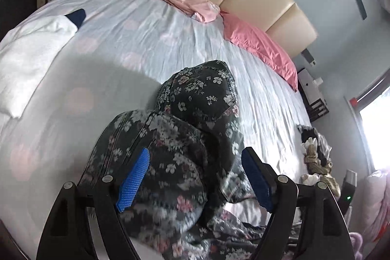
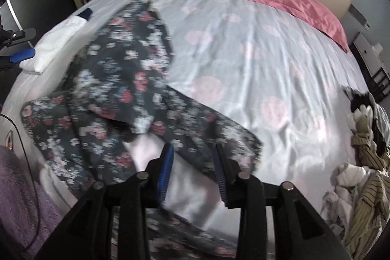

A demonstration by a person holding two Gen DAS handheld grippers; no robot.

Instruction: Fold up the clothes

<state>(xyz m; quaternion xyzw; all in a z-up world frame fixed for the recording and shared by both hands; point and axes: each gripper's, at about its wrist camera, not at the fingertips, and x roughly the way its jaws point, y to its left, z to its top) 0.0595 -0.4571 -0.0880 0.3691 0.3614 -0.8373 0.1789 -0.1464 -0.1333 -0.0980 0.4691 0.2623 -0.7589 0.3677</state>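
Floral garment (image 1: 185,138) bunched between left tool (image 1: 195,177) fingers.

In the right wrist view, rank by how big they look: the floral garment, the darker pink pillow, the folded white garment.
1. floral garment, largest, though it lies nearest the camera.
2. darker pink pillow.
3. folded white garment, smallest.
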